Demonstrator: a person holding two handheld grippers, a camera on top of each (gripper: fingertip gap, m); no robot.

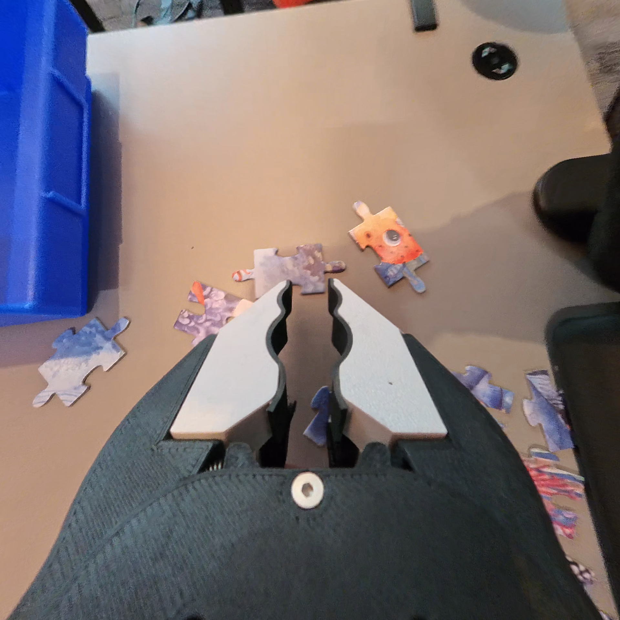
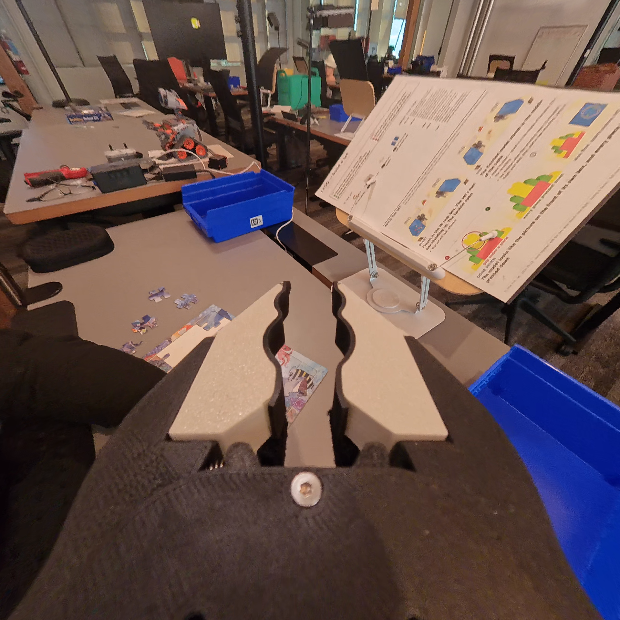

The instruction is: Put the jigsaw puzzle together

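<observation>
The left gripper [image 1: 309,285] has its grey fingers apart and holds nothing; its tips hang just over a purple-blue cardboard puzzle piece [image 1: 291,269] on the beige table [image 1: 302,134]. Beside this piece lie an orange piece with a round eye [image 1: 389,240] and a pale blue piece [image 1: 80,360]. A blue plastic bin [image 1: 40,167] stands at the left. The right gripper [image 2: 310,288] is also open and empty, above the partly built puzzle board [image 2: 302,375], which its fingers mostly hide. A tilted instruction sheet on a stand [image 2: 469,174] rises at the right, perhaps near the table edge.
</observation>
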